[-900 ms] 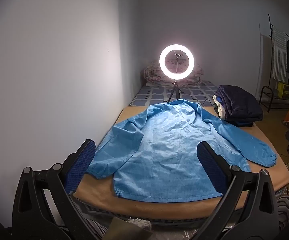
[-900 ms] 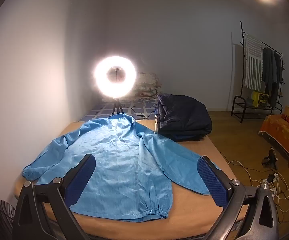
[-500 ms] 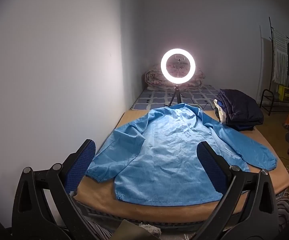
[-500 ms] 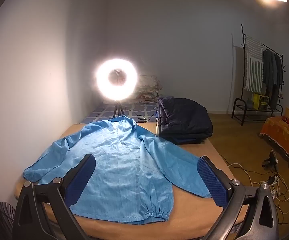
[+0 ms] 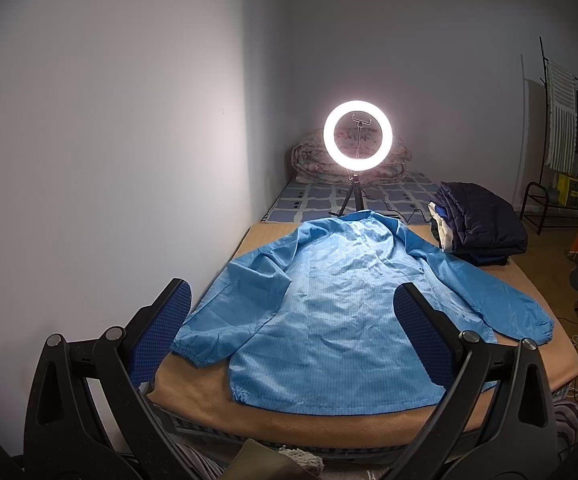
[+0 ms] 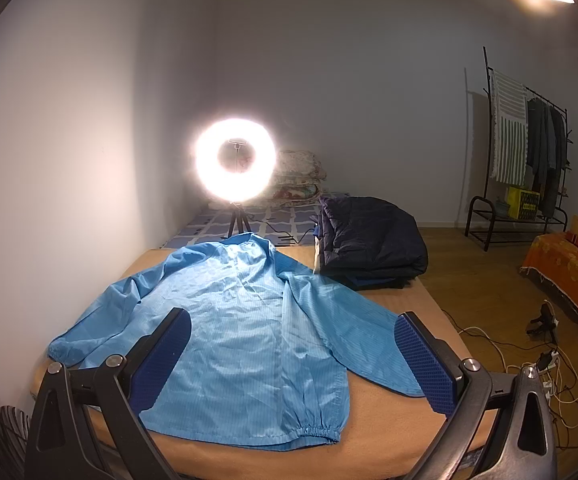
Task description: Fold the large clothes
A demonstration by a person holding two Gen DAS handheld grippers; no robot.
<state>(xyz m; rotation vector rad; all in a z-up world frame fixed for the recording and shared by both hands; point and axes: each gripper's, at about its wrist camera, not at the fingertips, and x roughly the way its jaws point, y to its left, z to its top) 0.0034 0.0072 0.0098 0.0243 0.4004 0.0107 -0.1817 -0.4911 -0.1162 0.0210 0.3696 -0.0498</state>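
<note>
The light-blue, thin, long-sleeved jacket (image 5: 341,312) is laid out flat on the bed covered with a tan blanket (image 5: 289,426), its collar toward the far end and its hem toward the near edge; both sleeves are spread out to the sides. The left hand-held gripper (image 5: 292,332) and the right hand-held gripper (image 6: 293,356) are held above the near edge of the bed, each with its jaws wide apart and nothing between them; the cloth is not touched by either. Compared with the pictures of a moment ago, the jacket is seen slightly lower and nearer in both views, while its shape is unchanged; from this it is judged that only an approach has been made and that no fold is begun. A dark navy folded padded garment (image 6: 369,236) is stacked beside the far right sleeve, probably finished work. A lit white ring light on a small tripod (image 5: 357,135) is placed behind the collar. For the next step, a sleeve or a hem corner would probably have to be reached.
</note>
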